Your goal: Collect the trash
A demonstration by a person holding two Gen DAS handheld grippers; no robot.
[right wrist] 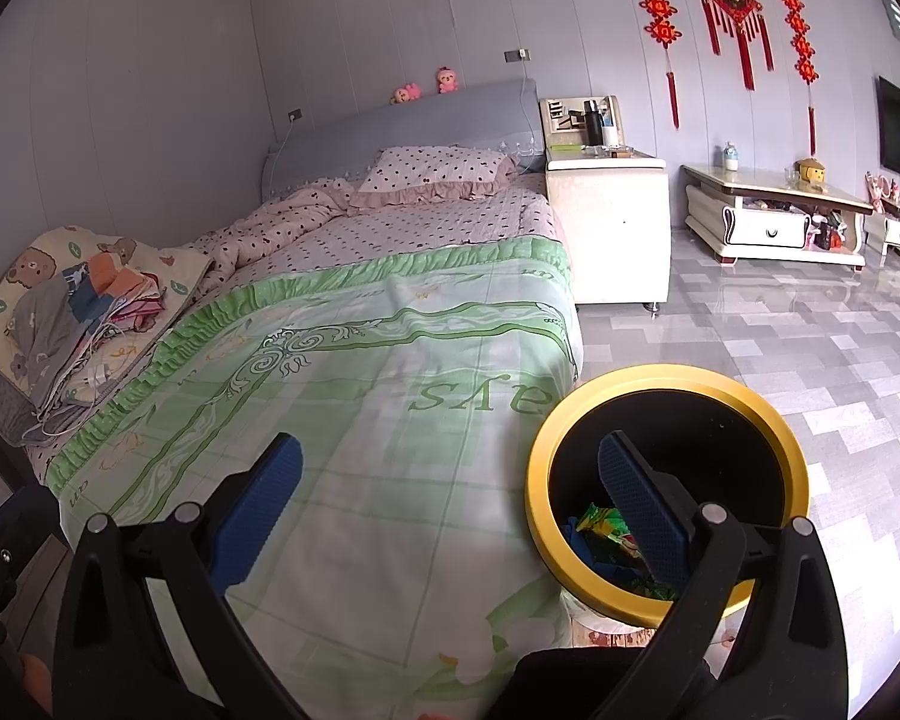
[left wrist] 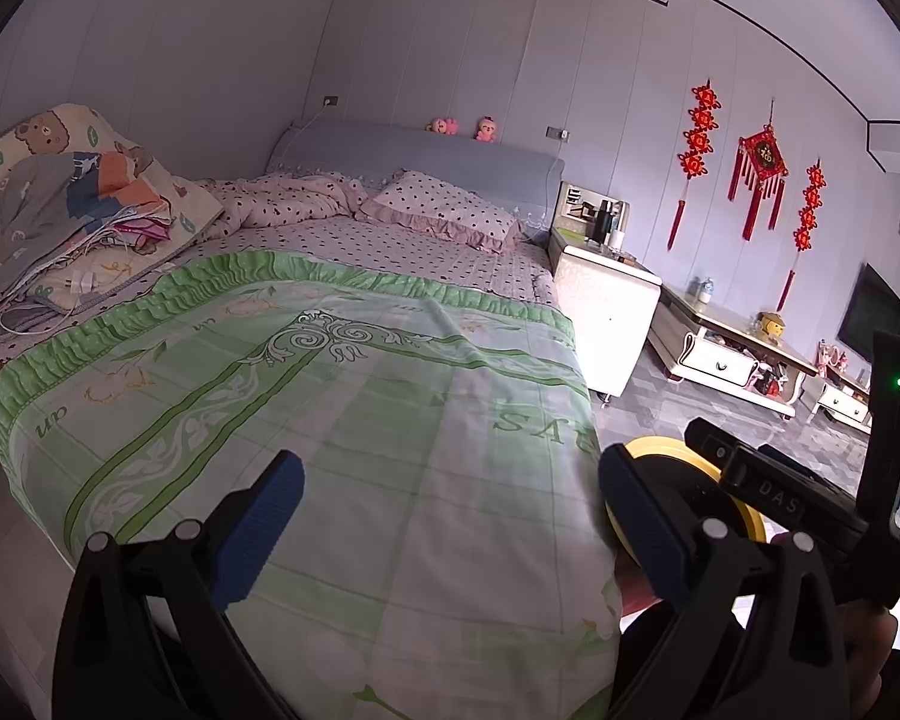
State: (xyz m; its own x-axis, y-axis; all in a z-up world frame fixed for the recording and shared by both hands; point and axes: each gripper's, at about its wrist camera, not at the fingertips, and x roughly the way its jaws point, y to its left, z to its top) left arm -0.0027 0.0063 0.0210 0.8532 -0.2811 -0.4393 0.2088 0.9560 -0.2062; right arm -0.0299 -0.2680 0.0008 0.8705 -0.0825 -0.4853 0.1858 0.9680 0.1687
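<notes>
A yellow-rimmed black trash bin point(right wrist: 666, 384) stands on the floor at the bed's right side. Colourful wrappers point(right wrist: 606, 531) lie inside it. My right gripper point(right wrist: 450, 492) is open and empty, held above the bed's foot; its right finger hangs over the bin's mouth. My left gripper point(left wrist: 450, 510) is open and empty over the green quilt point(left wrist: 330, 420). In the left wrist view the bin's rim point(left wrist: 660, 450) shows behind the right finger, partly hidden by the other gripper's black body point(left wrist: 810, 504). I see no loose trash on the quilt.
The bed point(right wrist: 390, 312) fills the middle, with a polka-dot pillow point(right wrist: 438, 171) and a pile of folded bedding point(right wrist: 84, 306) at its left. A white bedside cabinet point(right wrist: 612, 222) and low white TV stand point(right wrist: 774, 216) line the right wall. Grey tiled floor point(right wrist: 810, 336) lies right.
</notes>
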